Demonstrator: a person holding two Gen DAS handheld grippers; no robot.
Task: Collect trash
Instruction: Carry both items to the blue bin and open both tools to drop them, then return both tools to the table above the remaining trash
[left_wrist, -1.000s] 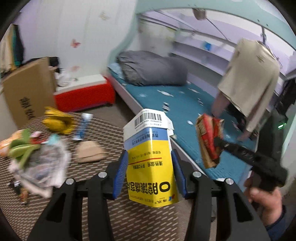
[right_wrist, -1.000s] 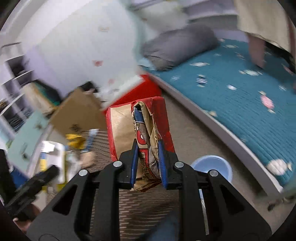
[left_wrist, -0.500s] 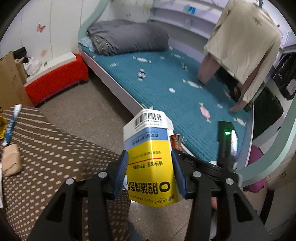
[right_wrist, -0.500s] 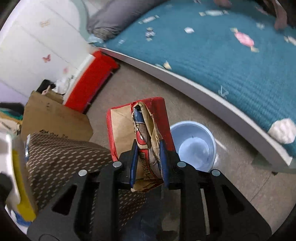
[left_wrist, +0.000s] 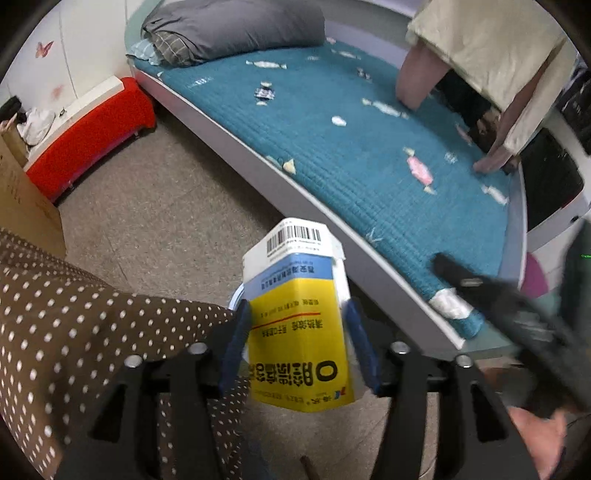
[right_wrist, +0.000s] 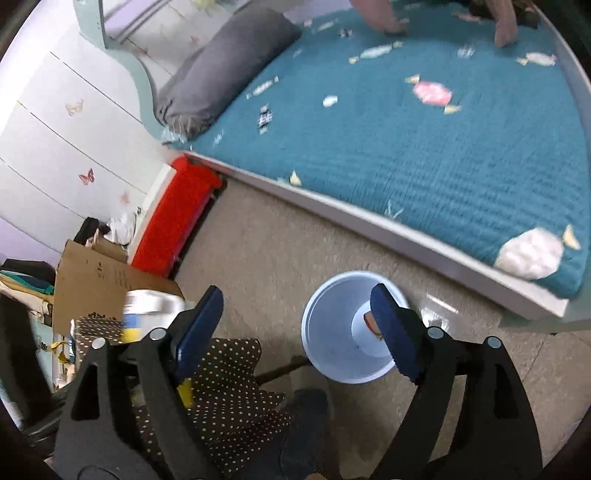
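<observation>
A yellow, blue and white carton (left_wrist: 299, 325) stands tilted between the jaws of my left gripper (left_wrist: 297, 310). Those jaws are opening, and a gap shows at the right pad (left_wrist: 360, 343). Just behind the carton peeks the rim of a light blue bin (left_wrist: 236, 295). In the right wrist view the bin (right_wrist: 332, 314) stands on the floor right under my right gripper (right_wrist: 297, 295), whose jaws are opening wide with nothing between them. A scrap of the red wrapper (right_wrist: 369, 319) lies in the bin's bottom. The carton (right_wrist: 147, 310) shows blurred at the left.
A table with a brown dotted cloth (left_wrist: 74, 332) lies on the left, its corner (right_wrist: 229, 380) next to the bin. A teal bed (left_wrist: 369, 147) runs behind, with a red bench (left_wrist: 92, 125) and a cardboard box (right_wrist: 96, 280). A person's knee (right_wrist: 306, 417) is beside the bin.
The right jaws went from shut on the red wrapper to wide apart, and the wrapper dropped into the bin. Both grippers sank from the table toward the floor. The left jaws widened and the carton tilted.
</observation>
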